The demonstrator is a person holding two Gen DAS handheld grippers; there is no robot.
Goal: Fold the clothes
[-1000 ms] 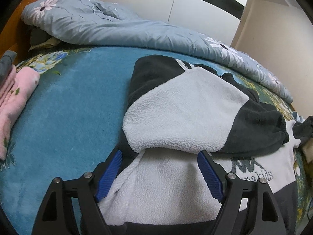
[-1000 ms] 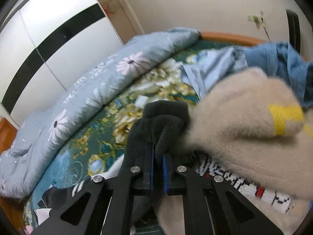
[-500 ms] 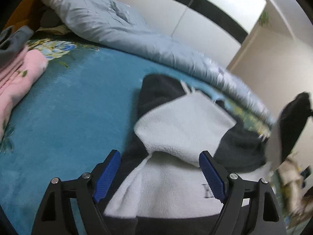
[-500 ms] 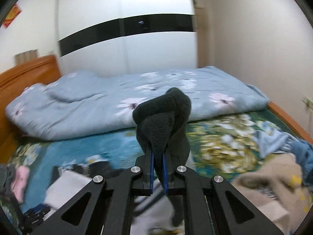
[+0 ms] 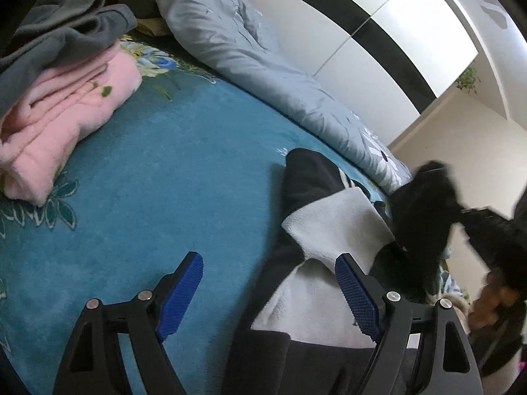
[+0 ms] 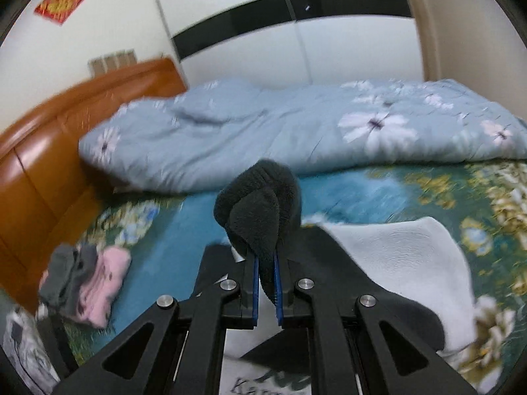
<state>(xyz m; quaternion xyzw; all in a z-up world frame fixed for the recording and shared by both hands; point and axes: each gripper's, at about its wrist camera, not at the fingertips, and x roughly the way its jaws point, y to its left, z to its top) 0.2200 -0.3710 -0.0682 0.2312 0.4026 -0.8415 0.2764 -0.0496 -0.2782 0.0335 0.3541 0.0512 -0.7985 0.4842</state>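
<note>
A black-and-white fleece sweatshirt (image 5: pixel 332 227) lies on the teal bedspread, one sleeve folded across its body. My left gripper (image 5: pixel 270 293) hovers open over its left edge, nothing between the blue pads. My right gripper (image 6: pixel 266 288) is shut on the dark fleece cuff (image 6: pixel 260 204) of the other sleeve, lifted above the sweatshirt's white panel (image 6: pixel 408 250). In the left wrist view that raised dark sleeve (image 5: pixel 425 210) hangs at the right, blurred, with a hand (image 5: pixel 490 302) behind it.
A folded pink garment (image 5: pixel 62 115) with a grey one (image 5: pixel 62 33) on top sits at the bed's left; the same stack (image 6: pixel 85 273) shows in the right view. A blue floral duvet (image 6: pixel 296 131) is bunched along the back. The wooden headboard (image 6: pixel 49 151) stands left.
My right gripper has carried the dark cuff up and leftward from the pile of other clothes to above the sweatshirt. My left gripper has shifted left, staying open.
</note>
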